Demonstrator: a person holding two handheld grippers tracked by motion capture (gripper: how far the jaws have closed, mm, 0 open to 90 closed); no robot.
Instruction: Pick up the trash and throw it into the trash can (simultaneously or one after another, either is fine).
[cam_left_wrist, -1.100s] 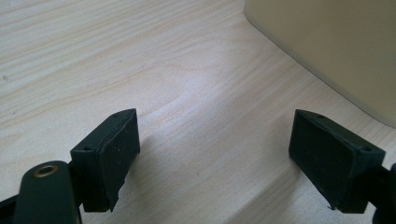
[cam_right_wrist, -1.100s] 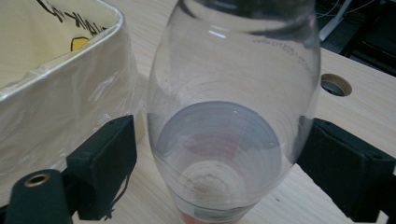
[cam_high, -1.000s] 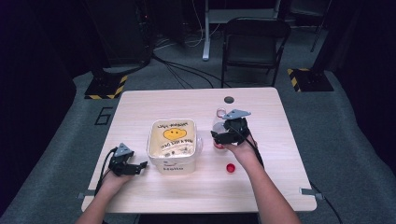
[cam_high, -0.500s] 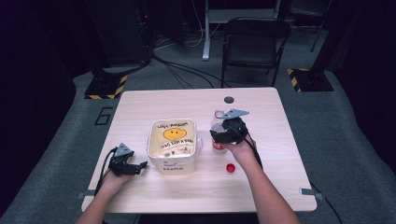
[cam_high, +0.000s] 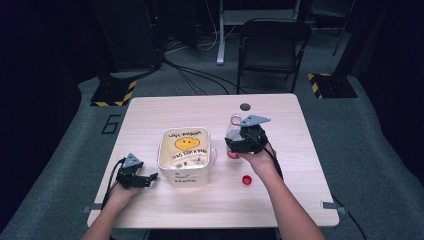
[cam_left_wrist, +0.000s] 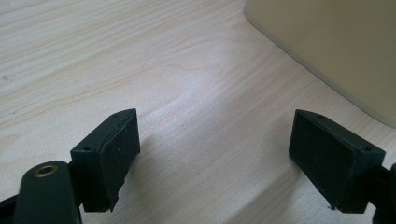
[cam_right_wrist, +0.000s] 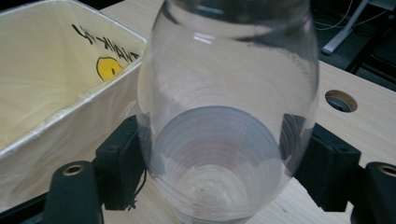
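Our right gripper (cam_high: 231, 146) has just closed in and now pinches the clear bottle (cam_right_wrist: 229, 116) between its pads, upright just beside the cream tub (cam_high: 186, 172). We see the left gripper (cam_left_wrist: 215, 158) spread wide over bare table (cam_high: 280, 200).

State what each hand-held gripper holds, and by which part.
The right hand-held gripper grips the clear bottle by its lower body, a pad on each side. The left hand-held gripper holds nothing.

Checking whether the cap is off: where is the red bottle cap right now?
In the high view the red cap lies loose on the table, near its front edge, right of the cream bin and just in front of the clear bottle in the right gripper.
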